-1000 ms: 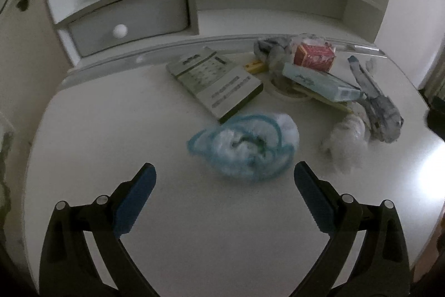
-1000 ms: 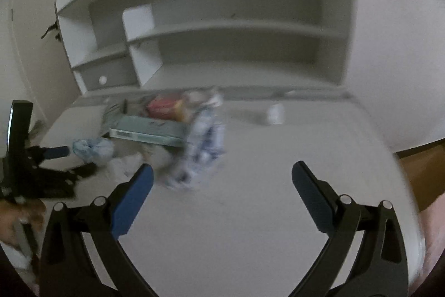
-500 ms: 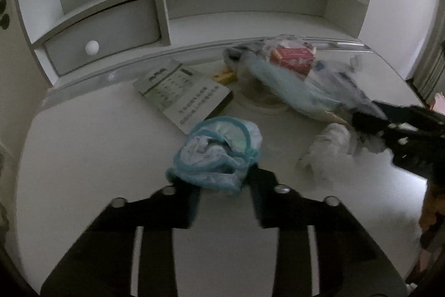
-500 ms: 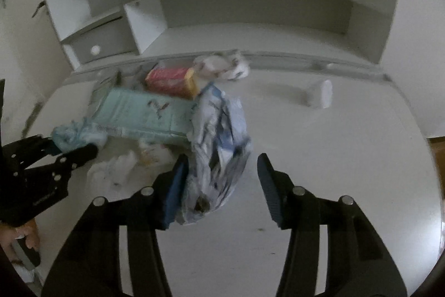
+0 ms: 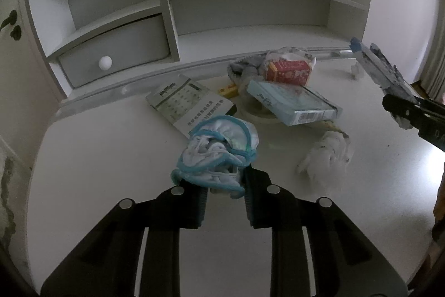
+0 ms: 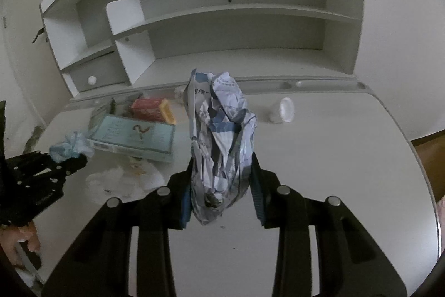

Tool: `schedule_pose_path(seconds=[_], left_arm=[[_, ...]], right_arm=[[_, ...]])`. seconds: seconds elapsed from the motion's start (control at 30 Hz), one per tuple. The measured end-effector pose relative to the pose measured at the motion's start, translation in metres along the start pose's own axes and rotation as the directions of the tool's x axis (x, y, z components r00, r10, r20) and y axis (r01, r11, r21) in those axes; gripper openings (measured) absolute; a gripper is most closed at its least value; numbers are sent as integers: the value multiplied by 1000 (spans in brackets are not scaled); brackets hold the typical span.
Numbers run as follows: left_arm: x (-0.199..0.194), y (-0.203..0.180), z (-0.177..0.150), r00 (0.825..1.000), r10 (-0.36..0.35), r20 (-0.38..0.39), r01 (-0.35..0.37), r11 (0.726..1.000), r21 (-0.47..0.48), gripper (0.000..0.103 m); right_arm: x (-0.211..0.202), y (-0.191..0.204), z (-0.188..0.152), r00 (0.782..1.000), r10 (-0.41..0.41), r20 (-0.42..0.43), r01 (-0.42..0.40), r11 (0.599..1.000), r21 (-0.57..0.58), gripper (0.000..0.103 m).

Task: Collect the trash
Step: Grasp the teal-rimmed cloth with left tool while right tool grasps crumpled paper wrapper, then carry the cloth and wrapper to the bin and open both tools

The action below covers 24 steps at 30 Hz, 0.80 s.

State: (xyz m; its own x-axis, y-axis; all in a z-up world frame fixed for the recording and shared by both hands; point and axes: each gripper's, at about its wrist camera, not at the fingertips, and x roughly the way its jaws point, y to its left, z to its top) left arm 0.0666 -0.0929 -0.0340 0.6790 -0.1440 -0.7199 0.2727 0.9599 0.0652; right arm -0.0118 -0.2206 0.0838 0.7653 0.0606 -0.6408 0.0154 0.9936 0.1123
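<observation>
Left wrist view: the left gripper (image 5: 225, 198), spread wide a second earlier, is now narrowed and its jaws are closing on the blue-edged cloth bundle (image 5: 219, 155), which is pinched between the pads and stands up just ahead of them. The bundle, formerly lying free on the desk (image 5: 97, 157), is now held. Just beyond it a calendar card (image 5: 189, 105) lies flat; ahead and to the right a pale blue box (image 5: 294, 105) rests tilted under a red carton (image 5: 289, 71). A white tissue wad (image 5: 325, 155) lies to the right of the tool. Bare desk is seen to the left as far as the rounded edge. The right gripper (image 5: 400, 107) has entered at the far right, carrying a crumpled wrapper (image 5: 381, 68).

Right wrist view: the right gripper (image 6: 222, 194), earlier wide and empty, is now closing on the crumpled wrapper (image 6: 222, 141), which is clamped between the pads and rises upright in front of them. Open desk (image 6: 347, 171) is noted to the right up to the curved edge; a small white cup (image 6: 283, 110) lies ahead on its side. The left gripper (image 6: 64, 163) is seen at the left with the cloth bundle (image 6: 69, 146).
</observation>
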Motion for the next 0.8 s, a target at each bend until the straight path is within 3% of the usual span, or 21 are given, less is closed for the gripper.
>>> schedule_pose_path(seconds=[0.17,0.4,0.8], left_arm=[[3,4,1,1000,2,-20,-3,1000,-30,22],[4,2,3,1000,4,-31,-5,1000,-22,22],[5,2,4,999,2,-37,-3,1000,-30,22]], right_arm=[[-3,0,-1,1000,5,19,-5,1000,3,35],[-11,12,-3,997,-44,70,47,998,-48,35],[-12,23,-4,994,-69,84,77,992,-101,35]])
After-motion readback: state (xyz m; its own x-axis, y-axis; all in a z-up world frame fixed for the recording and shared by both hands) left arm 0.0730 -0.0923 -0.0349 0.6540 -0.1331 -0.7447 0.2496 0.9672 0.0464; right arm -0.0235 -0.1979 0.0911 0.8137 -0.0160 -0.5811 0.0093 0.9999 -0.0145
